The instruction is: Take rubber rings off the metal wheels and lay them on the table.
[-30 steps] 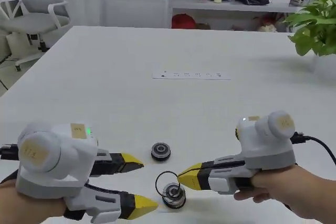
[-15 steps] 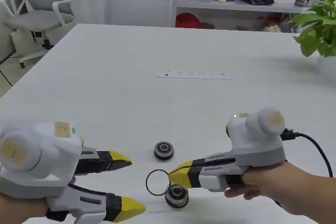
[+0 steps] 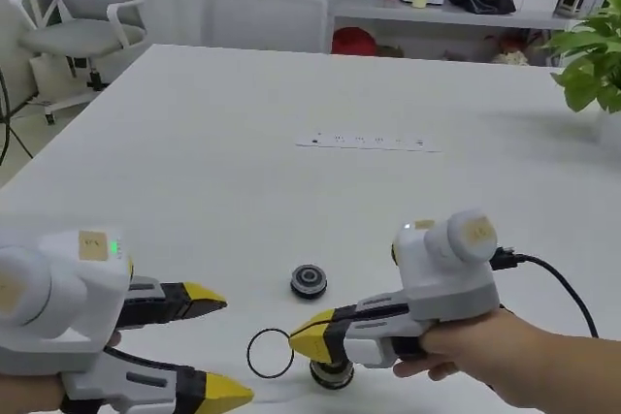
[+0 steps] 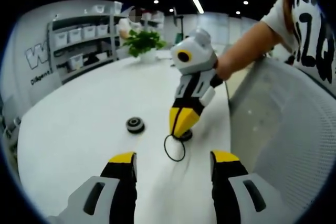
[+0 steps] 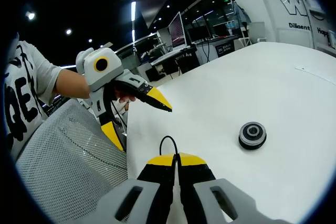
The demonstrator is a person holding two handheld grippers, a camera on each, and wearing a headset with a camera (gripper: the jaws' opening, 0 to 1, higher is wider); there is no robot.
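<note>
Black rubber ring (image 3: 249, 354): pinched at one edge by the right gripper's jaws and clear of both wheels. It sticks out from the yellow tips toward the left gripper, low over the bench. Whether its lower edge touches the bench cannot be told.
Right gripper (image 3: 296, 336): jaws closed tight on the ring, tips pointing across the bench toward the other gripper. A hand holds its body above the near wheel.
Left gripper (image 3: 221, 344): jaws spread wide and holding nothing. The two yellow tips are aimed at the ring, near it but apart from it.
Near wheel (image 3: 331, 373): metal, sitting on the bench right under the right gripper's jaws and partly hidden by them. The ring is just beside it.
Far wheel (image 3: 309, 280): on the bench beyond the near wheel, apart from both grippers. It has a dark outer band around a metal hub.
Bench (image 3: 243, 172): white and broad.
Power strip (image 3: 367, 142): white and flat, lying across the middle of the bench, well apart from the wheels.
Cable (image 3: 558, 283): black, leaving the back of the right gripper and curving off to the right.
Plant (image 3: 594, 60): green leaves at the far right edge of the bench.
</note>
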